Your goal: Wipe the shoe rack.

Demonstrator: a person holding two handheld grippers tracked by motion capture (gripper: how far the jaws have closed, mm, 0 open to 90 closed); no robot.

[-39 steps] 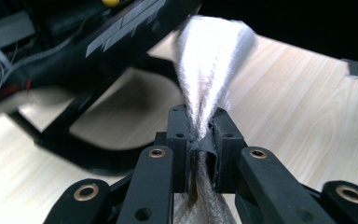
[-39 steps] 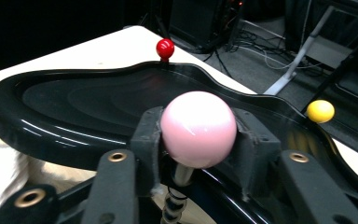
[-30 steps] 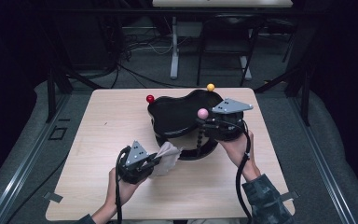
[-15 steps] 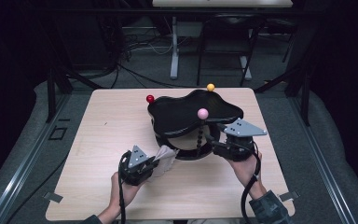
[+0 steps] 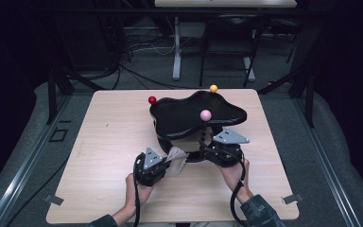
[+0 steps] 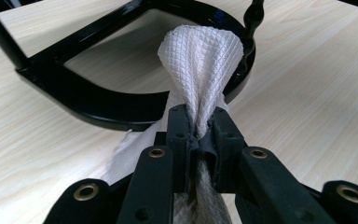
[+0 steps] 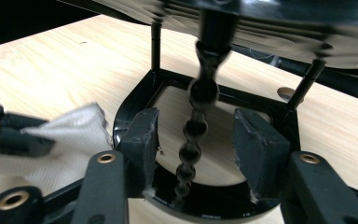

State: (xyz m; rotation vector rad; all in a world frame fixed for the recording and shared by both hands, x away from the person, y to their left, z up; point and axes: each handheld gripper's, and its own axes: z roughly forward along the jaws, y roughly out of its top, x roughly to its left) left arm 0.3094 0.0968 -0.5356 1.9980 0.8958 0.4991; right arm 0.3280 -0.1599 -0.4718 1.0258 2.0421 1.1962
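Observation:
A black stand with a wavy top tray (image 5: 189, 118) stands mid-table on a curved base frame (image 6: 98, 109), with a beaded post (image 7: 203, 91) between the two. Red (image 5: 152, 100), yellow (image 5: 213, 88) and pink (image 5: 205, 115) balls top its rods. My left gripper (image 6: 200, 123) is shut on a white quilted cloth (image 6: 200, 60), held against the front of the base; the same gripper (image 5: 166, 163) lies low at the stand's left front. My right gripper (image 7: 196, 121) straddles the beaded post, its jaws have just been closing, and the pads (image 7: 144, 135) stand clear of the post.
The wooden table (image 5: 108, 142) has bare surface left and front of the stand. The tray overhangs my right gripper (image 5: 208, 151). Tape marks (image 5: 54, 198) sit at the front corners. Dark floor, cables and frame legs lie beyond the far edge.
My right gripper has dropped from tray height to the base and now has the beaded post between its jaws. My left gripper has sunk slightly toward the person with the cloth.

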